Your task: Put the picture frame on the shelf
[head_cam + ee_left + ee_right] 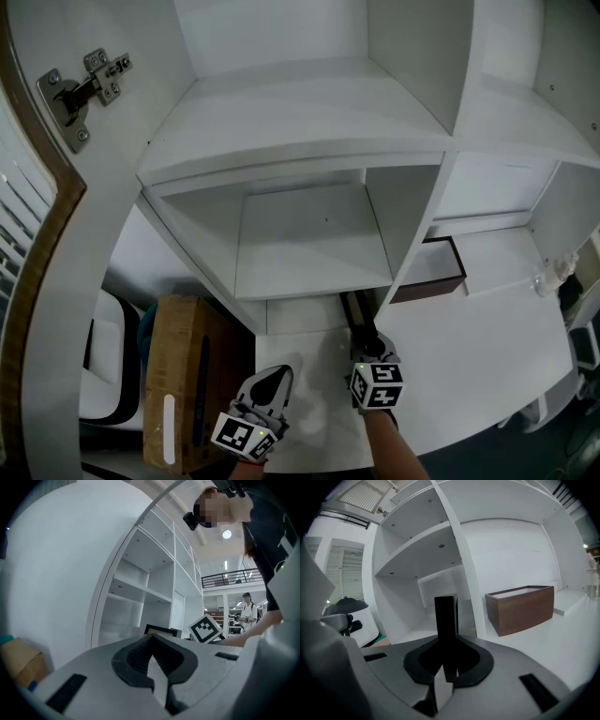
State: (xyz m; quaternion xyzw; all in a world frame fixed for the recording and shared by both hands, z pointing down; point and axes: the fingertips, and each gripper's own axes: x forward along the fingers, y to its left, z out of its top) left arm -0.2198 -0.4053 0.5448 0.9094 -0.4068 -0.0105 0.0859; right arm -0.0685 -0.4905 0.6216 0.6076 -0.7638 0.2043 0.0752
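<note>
The picture frame [356, 312] is dark and seen edge-on, standing upright on the white counter just in front of the shelf's lower middle bay [314, 246]. My right gripper [365, 339] is shut on its near end; in the right gripper view the black frame [445, 620] rises between the jaws of the right gripper [444, 670]. My left gripper [277, 377] hovers to the left, shut with nothing in it. From the left gripper [153, 662] view, the frame [161, 631] shows its face beside the right gripper's marker cube [206, 627].
A brown wooden box [431, 272] [520, 609] sits in the bay to the right. The open cabinet door with its hinge [84, 89] stands at the left. A cardboard box [183, 375] is below left. A glass object [553, 274] stands at the far right.
</note>
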